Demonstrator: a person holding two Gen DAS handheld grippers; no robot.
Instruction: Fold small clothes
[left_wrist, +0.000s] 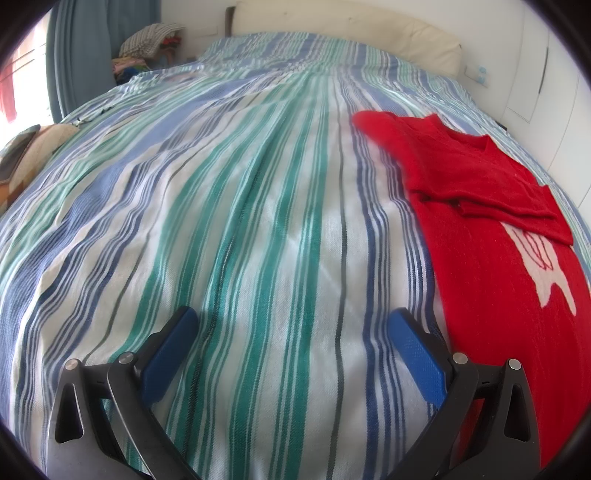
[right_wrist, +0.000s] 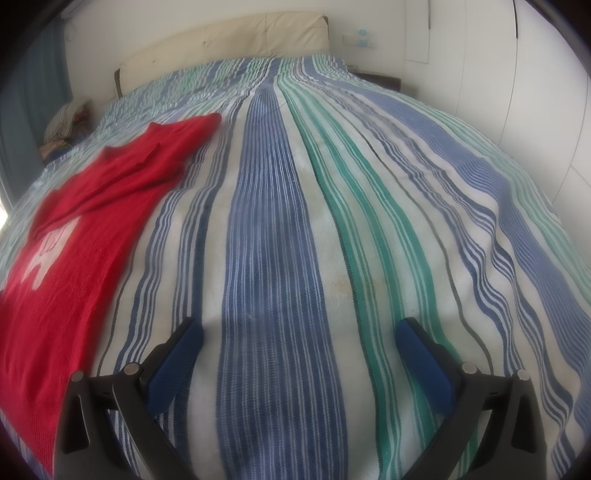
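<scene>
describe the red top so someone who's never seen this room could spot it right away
Start at the bed with the blue, green and white striped cover. The red sweater lies flat on it, between the two open hand-held grippers, sleeves folded across its chest. It is the only solid red thing on the stripes, with a white figure knitted on it.

Both wrist cams sit low over the bed (left_wrist: 229, 206), close to the cover, facing the headboard (right_wrist: 229, 40). Left view has the red sweater (left_wrist: 491, 236) at its right edge, right view at its left; both share it and the headboard.
</scene>
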